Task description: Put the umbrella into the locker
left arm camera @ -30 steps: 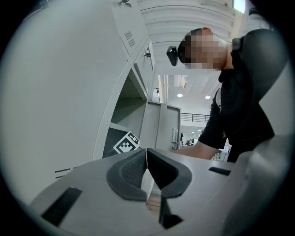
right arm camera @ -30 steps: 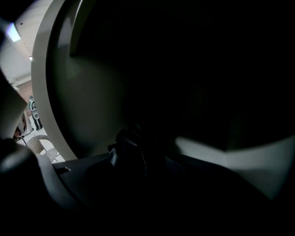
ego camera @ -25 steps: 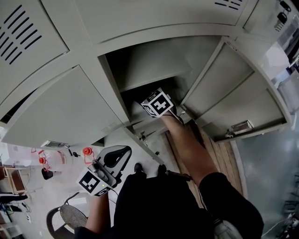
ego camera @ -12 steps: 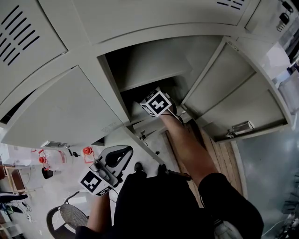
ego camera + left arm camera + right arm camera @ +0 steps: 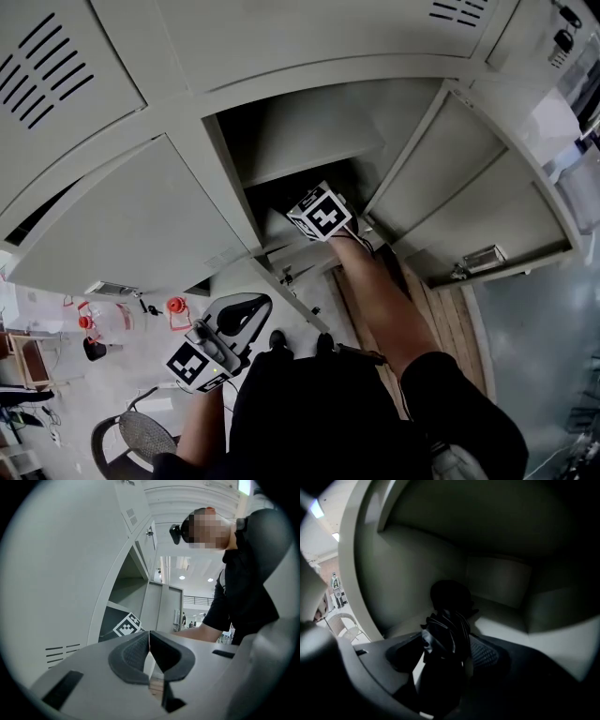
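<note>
**Folded umbrella [image 5: 446,626] inside the open locker [image 5: 501,581] compartment.**
The umbrella rests on the locker floor between the jaws of the right gripper [image 5: 443,651], which have just been spreading; the left gripper [image 5: 149,637], jaws pressed together, is outside.

The umbrella [image 5: 445,634] is black, its folds catching faint grey. The locker [image 5: 328,80] is pale grey-green, dark inside. My left hand-held gripper [image 5: 149,637] is light grey with charcoal, fine-meshed pads [image 5: 129,656]. The marker cube [image 5: 322,213] shows black-and-white squares. My sleeve [image 5: 459,394] is black.
</note>
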Motion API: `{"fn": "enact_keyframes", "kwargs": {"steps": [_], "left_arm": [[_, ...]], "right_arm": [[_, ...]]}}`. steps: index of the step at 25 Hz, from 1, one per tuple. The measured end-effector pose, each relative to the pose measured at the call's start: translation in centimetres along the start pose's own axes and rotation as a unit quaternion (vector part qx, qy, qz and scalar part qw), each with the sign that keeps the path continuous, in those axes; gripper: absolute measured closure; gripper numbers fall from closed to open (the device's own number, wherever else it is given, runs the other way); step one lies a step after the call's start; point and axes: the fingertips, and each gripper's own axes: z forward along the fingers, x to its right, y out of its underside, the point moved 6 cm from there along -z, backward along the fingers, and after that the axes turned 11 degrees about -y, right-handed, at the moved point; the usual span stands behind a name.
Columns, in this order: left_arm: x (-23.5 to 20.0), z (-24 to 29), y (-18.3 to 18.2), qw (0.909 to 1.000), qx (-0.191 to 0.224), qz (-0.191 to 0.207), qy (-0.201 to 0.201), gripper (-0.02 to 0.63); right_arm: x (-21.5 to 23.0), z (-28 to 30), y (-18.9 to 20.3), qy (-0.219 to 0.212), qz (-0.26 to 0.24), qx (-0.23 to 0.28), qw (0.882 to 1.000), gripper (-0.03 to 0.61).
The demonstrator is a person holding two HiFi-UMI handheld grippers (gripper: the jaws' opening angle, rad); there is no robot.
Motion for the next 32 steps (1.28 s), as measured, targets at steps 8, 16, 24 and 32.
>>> {"fn": "enact_keyframes", "kwargs": {"steps": [8,16,24,32], "left_arm": [[-0.2,0.2,0.1,1.0,0.004,-0.006,-0.001,0.595],[-0.5,1.6,-1.6,0.9998,0.02,-0.002,0.004,0.595],[-0.2,2.7,-3.4,0.9992,0.033,0.007,-0.021,0.595],[1.1,4.0,-4.3,0.9988,0.03,0.014,-0.037,0.595]], "right_arm": [[-1.0,-4.7,-1.5,0.0,-0.003,0.077,0.997,0.291],[-4.0,-12.2,-4.5,-0.024,-0.011,0.186,0.982,0.406],[-8.3,-20.8,-7.8,-0.005,-0.066,0.3,0.952,0.548],[-12.2,-26.9,-7.0,-0.019,-0.096,0.365,0.926,0.568]]}}
